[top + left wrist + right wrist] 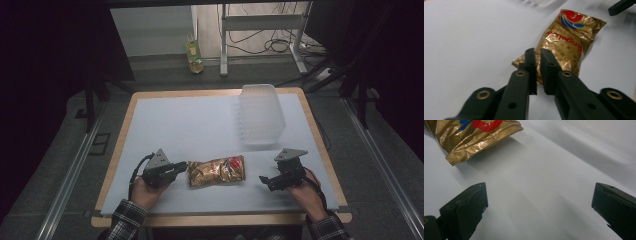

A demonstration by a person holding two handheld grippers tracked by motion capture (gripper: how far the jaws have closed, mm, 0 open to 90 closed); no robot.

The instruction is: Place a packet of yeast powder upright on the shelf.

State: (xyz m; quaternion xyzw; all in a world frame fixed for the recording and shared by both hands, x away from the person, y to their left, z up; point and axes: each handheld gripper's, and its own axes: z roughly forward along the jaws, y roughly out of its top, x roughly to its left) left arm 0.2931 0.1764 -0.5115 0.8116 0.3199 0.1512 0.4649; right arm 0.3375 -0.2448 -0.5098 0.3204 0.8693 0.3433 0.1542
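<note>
One gold foil snack packet (216, 171) lay flat on the white-covered worktop (200, 125), near its front edge and between the two grippers, with a clear plastic container (260, 114) standing well behind it toward the far right. The left gripper (537, 53) sat at the packet's near end with its jaws drawn almost together, only a thin slit between them, and whether they pinched the foil could not be told. The right gripper (539, 197) hovered spread wide over bare cover, apart from the packet's crimped edge and holding nothing.
</note>
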